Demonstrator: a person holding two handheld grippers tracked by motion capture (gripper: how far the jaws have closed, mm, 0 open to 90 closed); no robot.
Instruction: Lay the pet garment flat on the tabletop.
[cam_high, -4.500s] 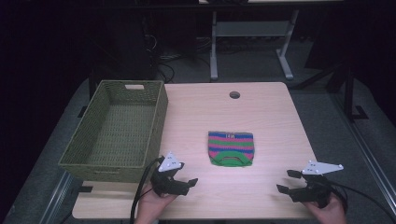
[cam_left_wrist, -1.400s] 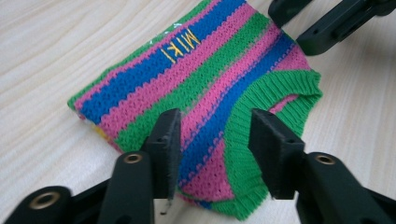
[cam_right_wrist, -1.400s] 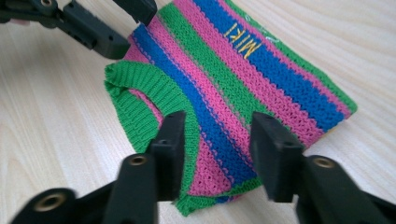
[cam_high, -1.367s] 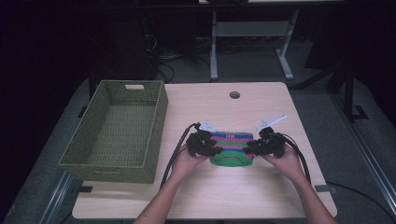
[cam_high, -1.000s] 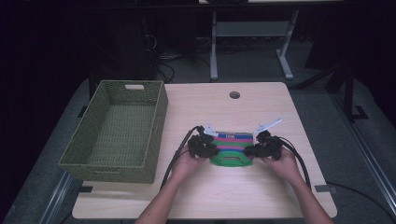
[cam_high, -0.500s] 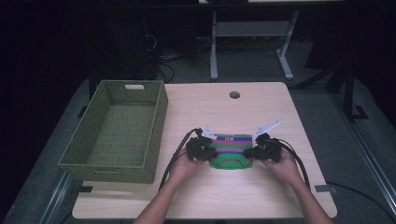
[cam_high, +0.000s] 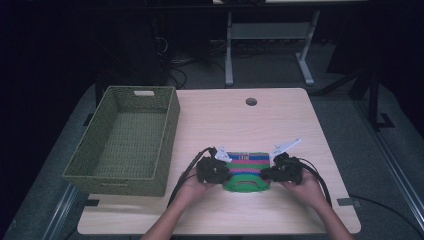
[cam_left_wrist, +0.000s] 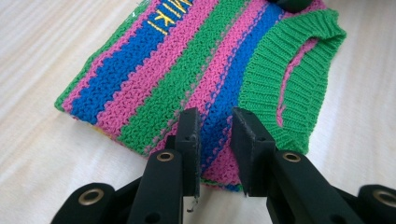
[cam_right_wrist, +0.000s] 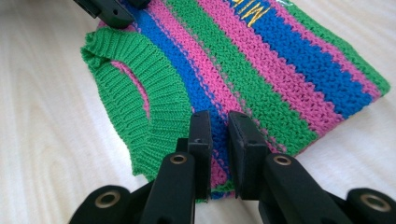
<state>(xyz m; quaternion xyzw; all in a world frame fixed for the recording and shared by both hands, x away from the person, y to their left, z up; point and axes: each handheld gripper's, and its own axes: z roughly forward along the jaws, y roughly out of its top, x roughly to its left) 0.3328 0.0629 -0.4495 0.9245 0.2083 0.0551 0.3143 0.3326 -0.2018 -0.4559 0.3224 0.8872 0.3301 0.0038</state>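
**Two grippers clamped on a striped knitted garment**

Both hand-held grippers are seen low on a pale wooden table, one at each side of a small knitted garment. The left gripper is held at the garment's left edge and the right gripper at its right edge, each carried by a hand entering from the bottom of the high view.

The garment is laid flat near the front middle of the table. It is striped in pink, blue and green, with yellow lettering on one blue stripe and a ribbed green opening on the side nearest the person.

In the left gripper view, the two black jaws of the left gripper are set close together, and a fold of the garment's edge is pinched between them. These jaws have just been opening slightly, with the knit between them and pressed by the pads. In the right gripper view, the jaws of the right gripper are likewise drawn narrow on the garment's opposite edge, just beside the green ribbing, with fabric caught between them.

A green woven basket is placed on the left part of the table, well apart from the garment. A round hole is cut in the tabletop near its far edge.
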